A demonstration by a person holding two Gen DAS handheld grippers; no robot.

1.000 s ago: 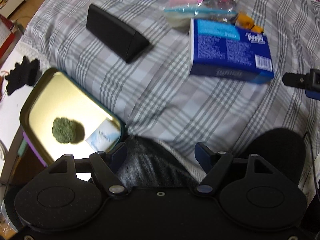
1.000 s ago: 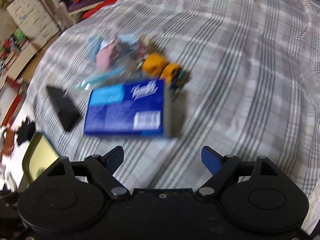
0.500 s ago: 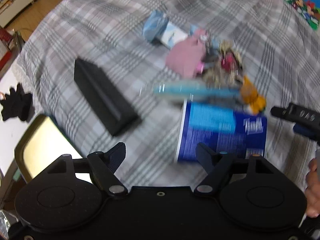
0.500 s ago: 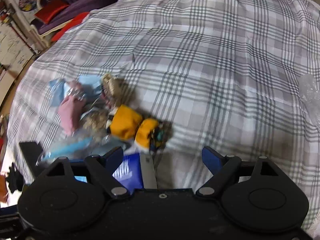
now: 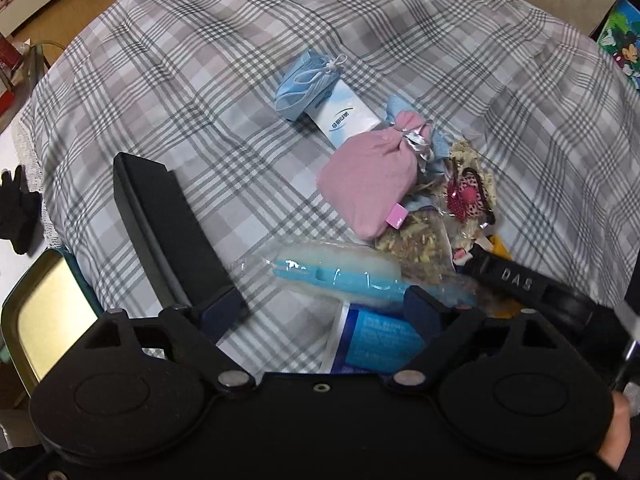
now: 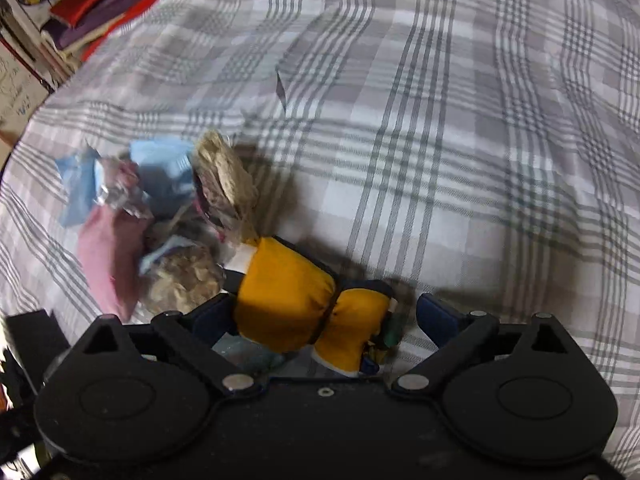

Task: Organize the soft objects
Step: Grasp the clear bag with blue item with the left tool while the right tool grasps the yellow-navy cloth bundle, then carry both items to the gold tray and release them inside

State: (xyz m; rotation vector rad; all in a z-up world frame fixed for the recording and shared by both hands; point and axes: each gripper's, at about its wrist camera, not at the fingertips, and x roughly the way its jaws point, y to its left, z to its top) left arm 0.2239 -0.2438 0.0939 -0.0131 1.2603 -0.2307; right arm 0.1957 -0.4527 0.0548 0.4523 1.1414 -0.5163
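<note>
A heap of soft things lies on the grey checked bedcover: a pink pouch, a blue face mask, a bag of dried flakes, a blue item in clear wrap and a blue tissue pack. My left gripper hovers over the heap's near edge, its jaws opening and gripping nothing. My right gripper is low over a yellow two-lobed soft toy. Its jaws are opening and the toy lies between them, not pinched. One right finger shows in the left wrist view.
A long black triangular case lies left of the heap. An open tin sits off the bed's near-left corner, with a black glove beyond it. Bare bedcover stretches right of the toy. A white box lies under the mask.
Both grippers travelled over the bed to the heap. The left one left the tin behind; the right one sank onto the yellow toy. Both pairs of jaws stand wider.
</note>
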